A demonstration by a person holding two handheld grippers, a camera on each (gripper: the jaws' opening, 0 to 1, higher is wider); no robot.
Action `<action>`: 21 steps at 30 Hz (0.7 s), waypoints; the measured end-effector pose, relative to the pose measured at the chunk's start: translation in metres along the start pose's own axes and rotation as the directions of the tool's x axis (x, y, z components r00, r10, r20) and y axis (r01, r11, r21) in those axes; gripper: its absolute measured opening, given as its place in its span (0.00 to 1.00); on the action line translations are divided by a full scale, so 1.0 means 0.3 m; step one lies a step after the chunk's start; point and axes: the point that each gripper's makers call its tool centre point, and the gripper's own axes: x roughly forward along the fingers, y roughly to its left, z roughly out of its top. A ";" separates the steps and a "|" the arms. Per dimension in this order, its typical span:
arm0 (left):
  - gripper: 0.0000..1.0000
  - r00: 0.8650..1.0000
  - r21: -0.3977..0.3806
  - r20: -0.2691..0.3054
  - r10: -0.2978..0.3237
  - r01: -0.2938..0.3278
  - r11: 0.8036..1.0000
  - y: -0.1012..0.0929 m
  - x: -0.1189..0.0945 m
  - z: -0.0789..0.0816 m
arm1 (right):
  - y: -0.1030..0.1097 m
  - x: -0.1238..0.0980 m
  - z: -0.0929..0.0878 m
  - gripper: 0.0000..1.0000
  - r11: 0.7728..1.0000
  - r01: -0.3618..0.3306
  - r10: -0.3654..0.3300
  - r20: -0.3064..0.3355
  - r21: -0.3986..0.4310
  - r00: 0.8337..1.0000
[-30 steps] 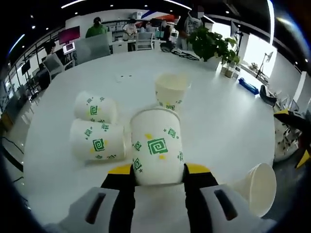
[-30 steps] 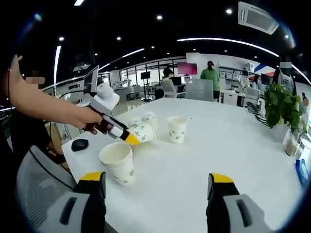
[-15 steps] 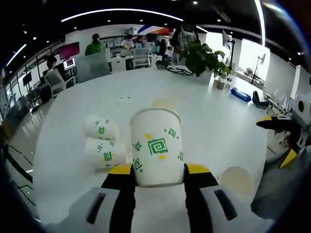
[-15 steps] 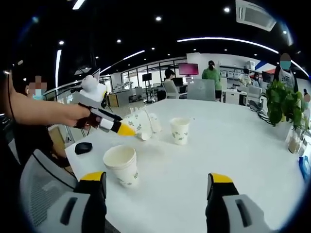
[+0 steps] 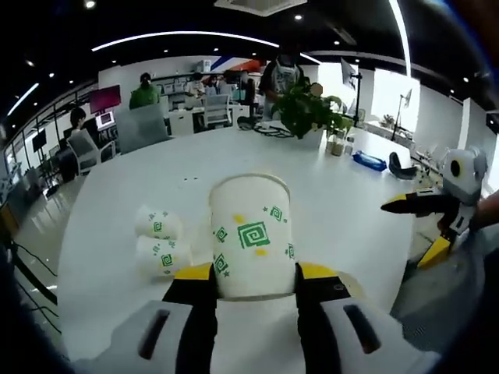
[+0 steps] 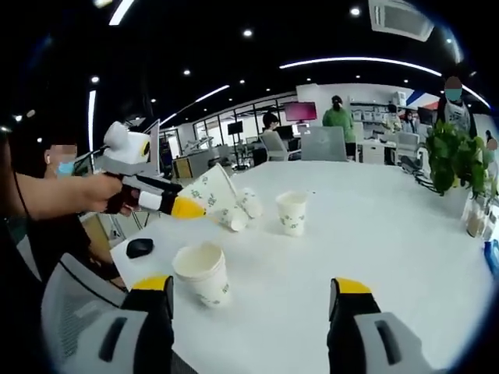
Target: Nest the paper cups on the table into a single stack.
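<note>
A white paper cup point(image 5: 251, 238) with green spiral prints is held upright between the jaws of my left gripper point(image 5: 253, 274), which is shut on it above the white table point(image 5: 327, 202). Two more cups point(image 5: 160, 241) lie on their sides below it to the left. In the right gripper view, the left gripper point(image 6: 175, 206) comes in from the left and carries that cup point(image 6: 209, 189) tilted in the air. A short nested stack point(image 6: 204, 273) stands upright near the table's front. A single cup point(image 6: 293, 213) stands further back. My right gripper point(image 6: 253, 292) is open, with nothing between its fingers.
A potted plant point(image 5: 306, 109) stands at the far side of the table, with a blue object point(image 5: 368, 160) near it. A black mouse point(image 6: 140, 248) lies near the table's edge, and a grey chair point(image 6: 74, 304) stands beside it. People sit and stand in the office behind.
My left gripper has lifted the cup higher above the table; the lying cups look smaller and further below. The right gripper has stayed open and drifted slightly.
</note>
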 end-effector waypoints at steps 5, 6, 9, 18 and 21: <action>0.38 1.000 0.004 0.009 -0.026 0.026 1.000 -0.028 -0.022 -0.010 | 0.012 0.006 0.041 0.78 1.000 -0.016 0.017 0.013 -0.006 1.000; 0.38 1.000 0.008 0.008 -0.030 0.030 1.000 -0.034 -0.027 -0.012 | 0.016 0.006 0.051 0.77 1.000 -0.021 0.021 0.018 -0.010 1.000; 0.38 0.999 0.019 0.008 -0.047 0.046 0.999 -0.059 -0.049 -0.016 | 0.021 0.009 0.089 0.74 1.000 -0.026 0.026 0.036 -0.015 0.999; 0.38 0.990 0.052 0.024 -0.138 0.137 0.989 -0.158 -0.090 -0.035 | 0.016 0.006 0.166 0.67 0.999 -0.035 0.033 0.089 0.019 0.995; 0.38 0.987 0.087 0.017 -0.161 0.158 0.984 -0.168 -0.097 -0.048 | 0.015 0.006 0.186 0.66 0.999 -0.036 0.031 0.104 0.039 0.994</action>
